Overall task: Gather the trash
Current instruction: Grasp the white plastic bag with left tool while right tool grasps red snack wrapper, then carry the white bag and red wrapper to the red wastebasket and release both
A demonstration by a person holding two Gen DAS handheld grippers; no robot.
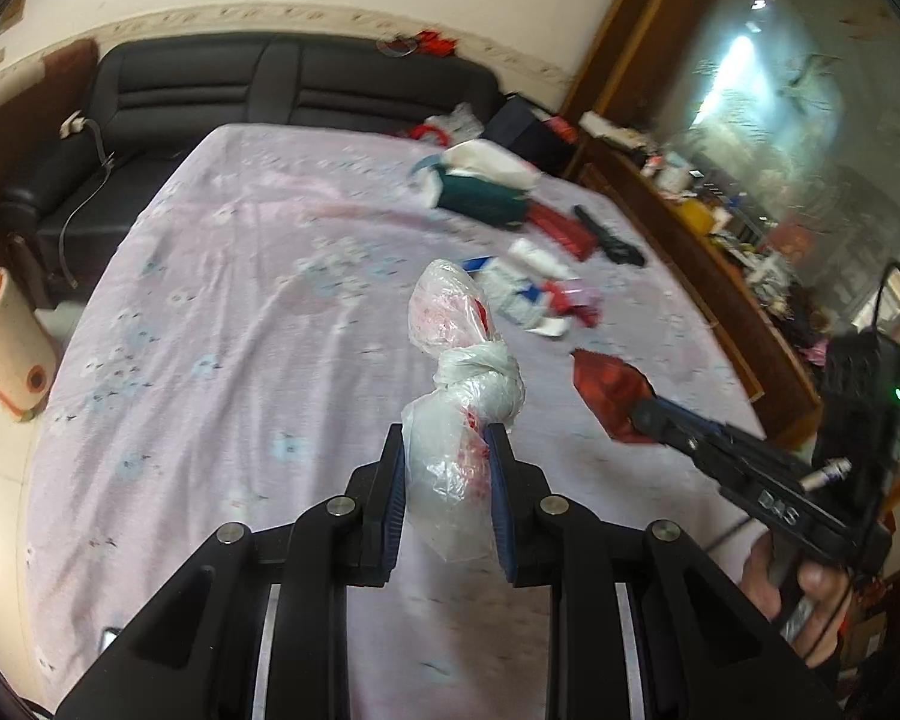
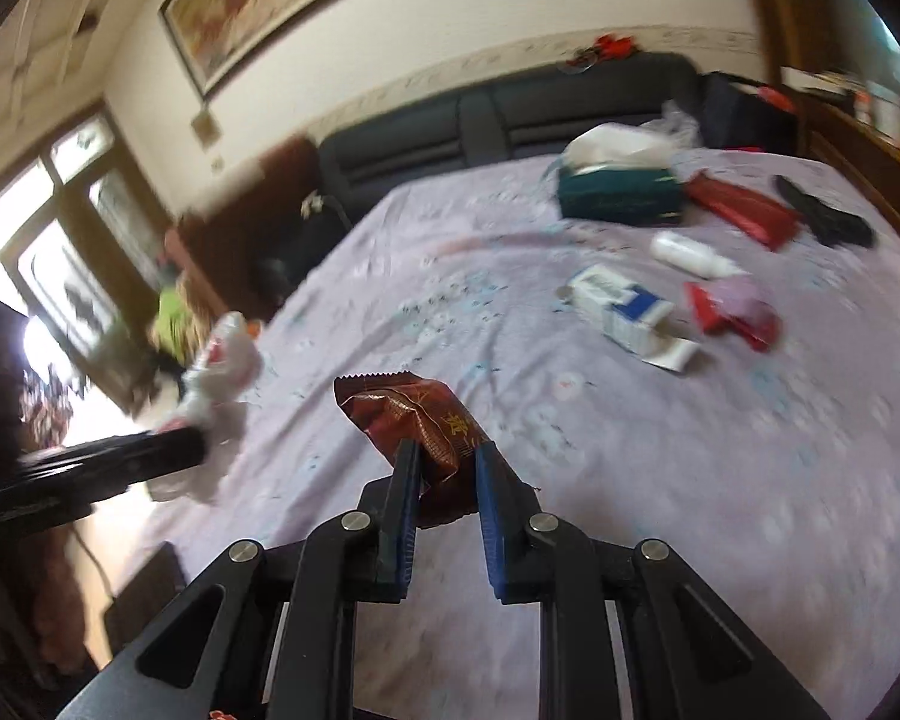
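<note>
Left tool (image 1: 445, 450) clamped on a knotted clear plastic bag (image 1: 459, 372), held up above the bed (image 1: 240, 300). Right tool (image 2: 447, 468) pinched tight on a dark red snack wrapper (image 2: 417, 420), also lifted clear of the lilac sheet. Further up the bed, loose: a white and blue carton (image 2: 624, 312), crumpled red and pink wrappers (image 2: 735, 309), a small white bottle (image 2: 687, 255), a green tissue box (image 2: 618, 195), a red packet (image 2: 744, 210). Black sofa (image 1: 270, 84) beyond the bed.

Soft daylight, seemingly from the blown-out window (image 2: 36, 252); motion blur across both views, fisheye bending at edges.
</note>
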